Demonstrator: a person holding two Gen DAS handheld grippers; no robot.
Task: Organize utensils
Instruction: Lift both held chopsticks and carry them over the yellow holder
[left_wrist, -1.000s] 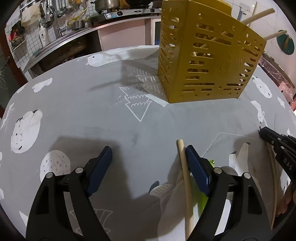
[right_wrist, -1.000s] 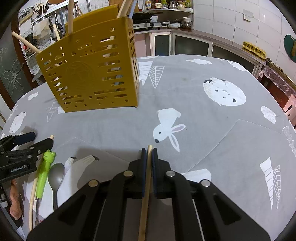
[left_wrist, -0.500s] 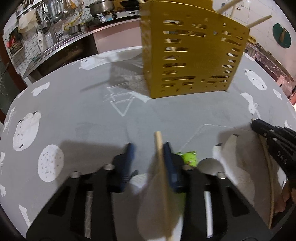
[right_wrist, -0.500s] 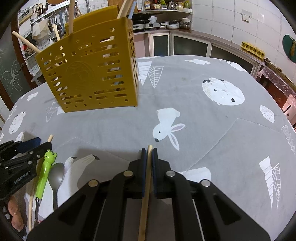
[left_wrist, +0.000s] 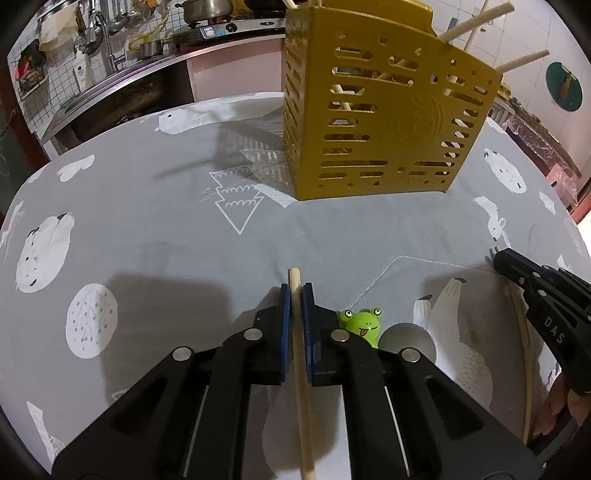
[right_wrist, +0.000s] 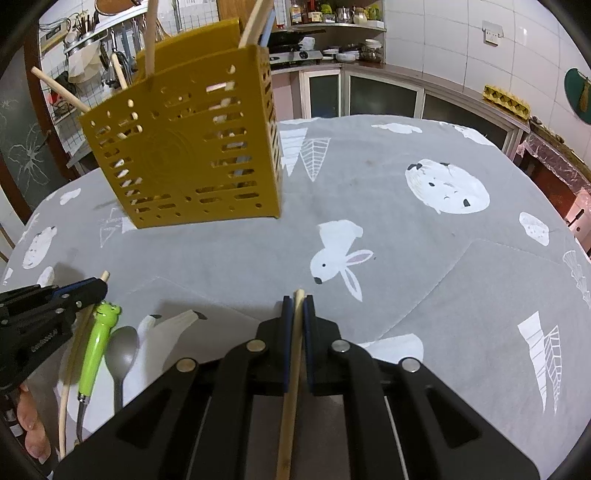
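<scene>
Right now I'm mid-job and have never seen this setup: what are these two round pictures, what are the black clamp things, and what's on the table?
There is no robot arm here. A person holds a two-finger clamp in each hand, and each round picture comes from a fisheye camera on one clamp, looking along its fingers.

In the left wrist view, the left tool is shut on a wooden chopstick. In the right wrist view, the right tool is shut on another chopstick. Each clamp also shows at the edge of the other's picture.

On the grey animal-print tablecloth stands a yellow slotted utensil holder with several sticks already in it. Near the left tool lie a green frog-handled utensil and a grey spoon, not yet put away.
</scene>
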